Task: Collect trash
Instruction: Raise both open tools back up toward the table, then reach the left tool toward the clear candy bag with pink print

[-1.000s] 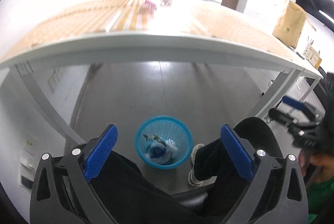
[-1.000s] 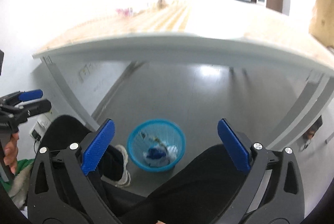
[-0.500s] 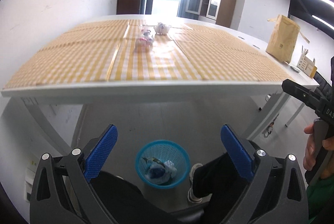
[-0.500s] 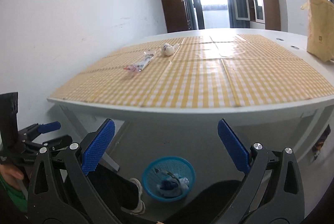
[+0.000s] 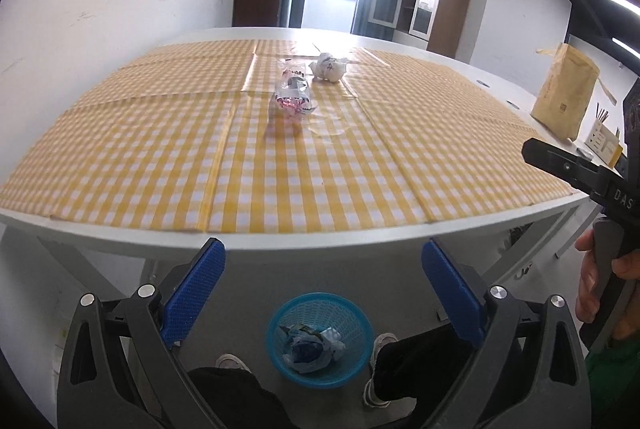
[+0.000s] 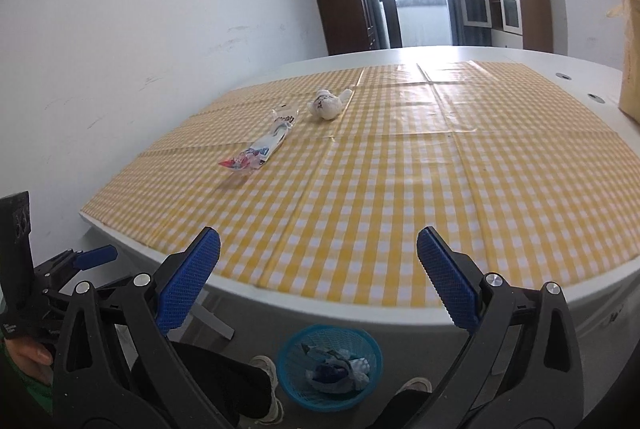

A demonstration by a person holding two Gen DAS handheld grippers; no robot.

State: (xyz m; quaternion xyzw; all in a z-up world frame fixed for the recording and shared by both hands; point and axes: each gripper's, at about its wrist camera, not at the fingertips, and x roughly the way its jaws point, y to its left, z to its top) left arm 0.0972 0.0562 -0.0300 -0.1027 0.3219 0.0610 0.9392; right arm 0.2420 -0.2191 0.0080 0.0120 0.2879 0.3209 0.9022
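Observation:
A long plastic wrapper (image 5: 293, 93) (image 6: 262, 145) with pink and blue print lies on the yellow checked tablecloth (image 5: 280, 165) (image 6: 400, 169), far from the near edge. Just behind it sits a crumpled white paper ball (image 5: 329, 67) (image 6: 326, 103). On the floor under the table edge stands a blue mesh bin (image 5: 320, 341) (image 6: 329, 365) holding crumpled trash. My left gripper (image 5: 323, 287) is open and empty, held near the table's front edge. My right gripper (image 6: 318, 279) is open and empty too, above the same edge.
A brown paper bag (image 5: 565, 93) stands at the table's right side beside a small pen holder (image 5: 602, 141). Legs and white shoes (image 5: 378, 343) flank the bin. Wooden cabinets (image 5: 434, 3) and a bright doorway lie beyond the table.
Both grippers have risen from pointing at the floor bin to table height, so the tabletop and its trash now fill the views. Both stayed open.

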